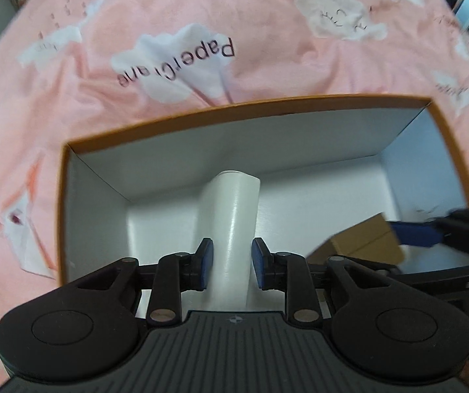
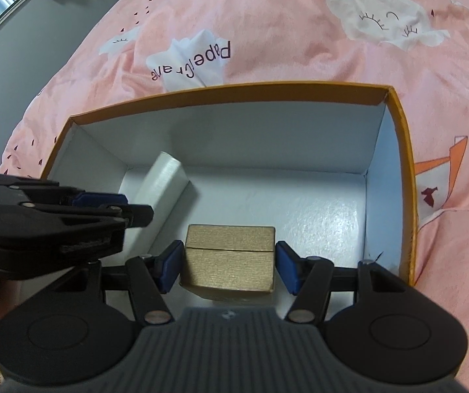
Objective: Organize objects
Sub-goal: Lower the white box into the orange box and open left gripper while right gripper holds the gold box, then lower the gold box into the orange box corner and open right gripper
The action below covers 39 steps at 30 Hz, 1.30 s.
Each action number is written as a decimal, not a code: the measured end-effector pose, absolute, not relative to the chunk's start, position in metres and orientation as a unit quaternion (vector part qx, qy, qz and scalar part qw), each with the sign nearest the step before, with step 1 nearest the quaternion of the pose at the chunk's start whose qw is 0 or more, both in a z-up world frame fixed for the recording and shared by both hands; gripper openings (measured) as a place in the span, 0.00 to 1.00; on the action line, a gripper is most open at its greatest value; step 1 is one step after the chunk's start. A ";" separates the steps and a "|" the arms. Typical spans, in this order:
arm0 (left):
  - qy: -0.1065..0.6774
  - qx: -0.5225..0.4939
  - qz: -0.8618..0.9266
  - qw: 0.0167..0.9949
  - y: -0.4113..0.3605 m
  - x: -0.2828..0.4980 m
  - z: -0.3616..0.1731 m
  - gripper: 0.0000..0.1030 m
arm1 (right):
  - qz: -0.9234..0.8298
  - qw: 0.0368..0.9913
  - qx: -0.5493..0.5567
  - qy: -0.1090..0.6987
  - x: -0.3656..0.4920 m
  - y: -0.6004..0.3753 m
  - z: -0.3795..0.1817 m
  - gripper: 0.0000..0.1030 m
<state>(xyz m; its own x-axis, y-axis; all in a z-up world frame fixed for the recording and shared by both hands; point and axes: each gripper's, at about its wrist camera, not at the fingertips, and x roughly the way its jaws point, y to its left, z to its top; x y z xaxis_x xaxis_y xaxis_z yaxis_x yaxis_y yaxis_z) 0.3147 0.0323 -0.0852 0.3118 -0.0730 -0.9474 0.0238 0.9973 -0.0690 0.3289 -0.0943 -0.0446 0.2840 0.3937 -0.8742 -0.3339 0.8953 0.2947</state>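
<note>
Pink cloud-print bedding (image 1: 267, 32) carries an open orange box (image 1: 234, 106) with a white interior, filling mid-frame in both views. Left tool (image 1: 231, 263) grips a white cylinder (image 1: 231, 216), long axis running up-frame toward the far wall, its far end low inside the box. Right tool (image 2: 227, 267), about half open, brackets a gold carton (image 2: 229, 258) at lower centre, pad contact uncertain; release inside the box appears next.

Inside the orange-rimmed box (image 2: 401, 150), the right half of the white floor lay bare and open from above. The white cylinder (image 2: 162, 183) filled the left side, the gold carton (image 2: 231, 262) the near middle; the left gripper (image 2: 103, 206) crowded the left wall.
</note>
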 end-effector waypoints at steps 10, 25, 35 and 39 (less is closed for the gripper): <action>0.558 0.046 -0.073 0.825 0.013 0.308 -0.081 0.24 | 0.213 0.800 0.032 0.561 0.329 -0.099 -0.046 0.60; 0.497 0.240 -0.230 0.802 -0.030 0.286 -0.093 0.24 | 0.225 0.809 -0.030 0.542 0.326 -0.099 -0.012 0.61; 0.466 0.377 -0.249 0.761 -0.046 0.277 -0.117 0.27 | 0.230 0.804 -0.023 0.547 0.327 -0.104 -0.016 0.61; 0.465 0.400 -0.234 0.754 -0.035 0.278 -0.121 0.26 | 0.229 0.807 -0.038 0.544 0.324 -0.097 -0.017 0.61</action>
<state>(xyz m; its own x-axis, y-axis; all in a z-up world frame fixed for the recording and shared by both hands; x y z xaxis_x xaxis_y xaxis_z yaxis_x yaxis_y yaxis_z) 0.2777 -0.0351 -0.1208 0.4575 0.0197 -0.8890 0.7249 0.5707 0.3857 0.3244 -0.0969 -0.0174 0.3043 0.3282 -0.8943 -0.4105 0.8923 0.1878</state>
